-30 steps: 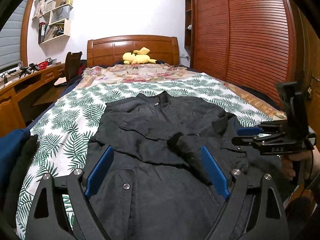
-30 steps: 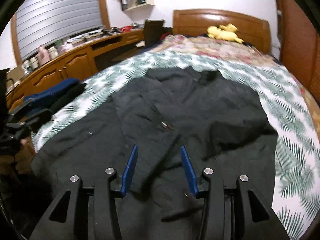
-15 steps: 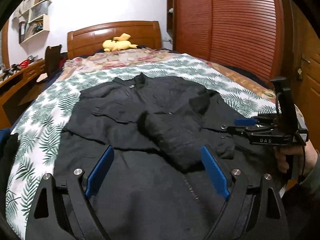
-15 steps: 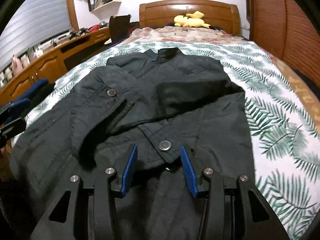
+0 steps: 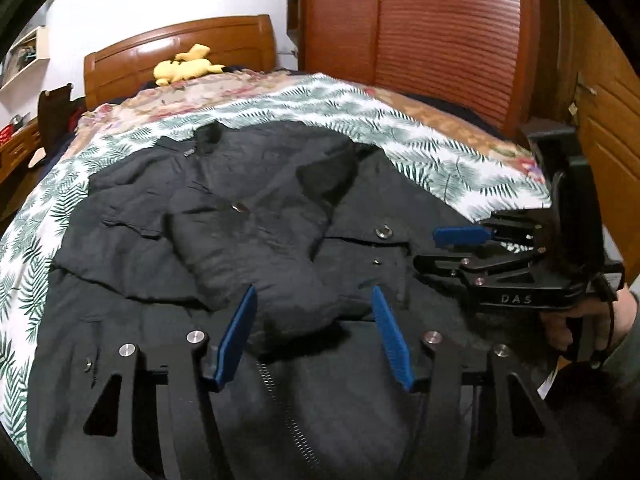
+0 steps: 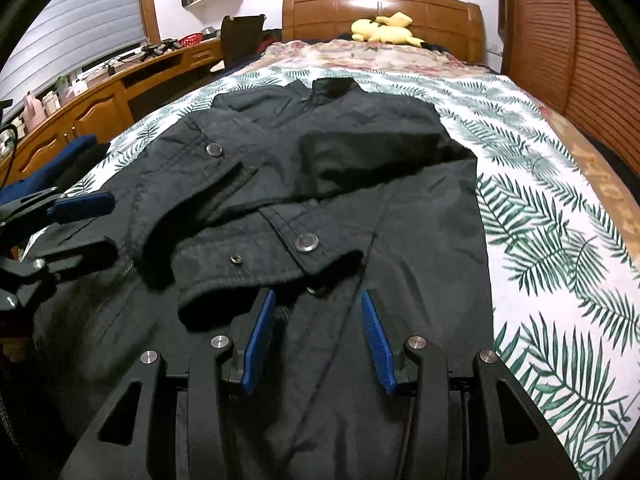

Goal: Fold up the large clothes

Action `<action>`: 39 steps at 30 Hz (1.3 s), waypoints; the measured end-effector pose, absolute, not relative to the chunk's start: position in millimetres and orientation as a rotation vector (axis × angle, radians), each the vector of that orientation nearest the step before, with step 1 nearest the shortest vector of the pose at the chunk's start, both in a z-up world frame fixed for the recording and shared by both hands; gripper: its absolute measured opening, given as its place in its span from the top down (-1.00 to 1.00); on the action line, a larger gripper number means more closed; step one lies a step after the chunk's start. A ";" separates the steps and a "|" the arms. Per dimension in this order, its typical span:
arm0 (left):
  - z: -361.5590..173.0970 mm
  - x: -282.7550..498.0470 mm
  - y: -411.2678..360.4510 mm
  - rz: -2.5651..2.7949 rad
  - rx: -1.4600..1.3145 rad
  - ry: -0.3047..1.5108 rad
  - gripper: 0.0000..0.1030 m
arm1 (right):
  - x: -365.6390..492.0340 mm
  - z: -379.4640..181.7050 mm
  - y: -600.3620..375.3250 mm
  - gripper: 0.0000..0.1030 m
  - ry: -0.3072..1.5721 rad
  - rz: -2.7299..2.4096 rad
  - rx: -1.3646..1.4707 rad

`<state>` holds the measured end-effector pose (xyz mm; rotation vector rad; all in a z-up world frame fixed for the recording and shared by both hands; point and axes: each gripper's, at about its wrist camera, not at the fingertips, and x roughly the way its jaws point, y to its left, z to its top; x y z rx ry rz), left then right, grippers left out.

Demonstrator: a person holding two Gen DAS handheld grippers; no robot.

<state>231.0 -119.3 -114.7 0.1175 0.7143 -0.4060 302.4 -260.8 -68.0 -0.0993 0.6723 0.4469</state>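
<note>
Black woven cloth, matte and a little crisp: the jacket (image 5: 248,240) lies front-up on the bed (image 6: 560,248), collar toward the headboard, both sleeves already crossed over the chest. We judge it soft but bulky, heavier than a shirt, with snaps and a zipper that will stiffen the front edge. It should drape and sag when lifted, so a pinch through a doubled layer near the hem or a cuff looks safest; a single thin layer may slip off the blue pads.

Our left gripper (image 5: 314,340) hangs low over the lower front, its fingers closing with the rounded end of a sleeve between them, pads not yet pressing. Our right gripper (image 6: 316,340) stands about half open over the snap placket and the other cuff, gripping nothing.

The left wrist view shows the right gripper side-on with the hand (image 5: 588,320) behind it, plus the wardrobe (image 5: 440,40). The right wrist view alone shows the desk (image 6: 100,100) along the window wall and dark blue clothing (image 6: 60,156) at the bed's edge. A yellow plush toy (image 6: 384,28) sits by the headboard in both.
</note>
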 end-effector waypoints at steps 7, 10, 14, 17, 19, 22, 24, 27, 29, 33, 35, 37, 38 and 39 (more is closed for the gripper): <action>-129.9 240.7 -129.3 -0.361 0.185 0.770 -0.08 | 297.6 -69.6 -256.7 0.10 0.664 0.450 -0.138; -132.6 244.1 -128.5 -0.350 0.206 0.782 0.23 | 297.2 -70.1 -253.4 0.10 0.660 0.447 -0.157; -132.2 243.7 -123.9 -0.328 0.226 0.782 0.65 | 296.4 -70.8 -252.6 0.10 0.659 0.446 -0.166; -119.0 240.5 -109.1 -0.287 0.176 0.724 0.69 | 297.6 -71.2 -252.4 0.10 0.660 0.445 -0.164; -108.2 237.8 -96.3 -0.263 0.132 0.681 0.69 | 298.0 -71.4 -251.8 0.10 0.661 0.445 -0.167; -100.5 236.9 -82.0 -0.240 0.097 0.658 0.69 | 298.3 -71.8 -250.3 0.10 0.661 0.444 -0.174; -99.7 236.7 -74.1 -0.228 0.083 0.658 0.69 | 298.6 -72.1 -249.0 0.10 0.660 0.443 -0.180; -100.2 236.8 -65.5 -0.210 0.075 0.663 0.69 | 299.3 -71.8 -247.5 0.10 0.659 0.441 -0.188; -100.5 235.0 -60.1 -0.202 0.071 0.665 0.69 | 299.9 -71.9 -247.2 0.10 0.659 0.441 -0.189; -98.9 229.8 -50.5 -0.191 0.070 0.660 0.69 | 300.2 -72.0 -247.0 0.10 0.659 0.441 -0.190; -98.0 227.6 -47.2 -0.187 0.072 0.657 0.69 | 300.9 -72.0 -247.3 0.10 0.660 0.441 -0.191; -97.3 225.3 -42.2 -0.185 0.072 0.656 0.69 | 301.8 -71.5 -247.8 0.10 0.659 0.441 -0.191; -96.9 224.4 -40.2 -0.185 0.071 0.657 0.69 | 302.1 -71.6 -248.0 0.10 0.660 0.440 -0.191; -96.2 223.6 -38.0 -0.186 0.069 0.656 0.69 | 302.2 -71.7 -248.0 0.10 0.660 0.439 -0.190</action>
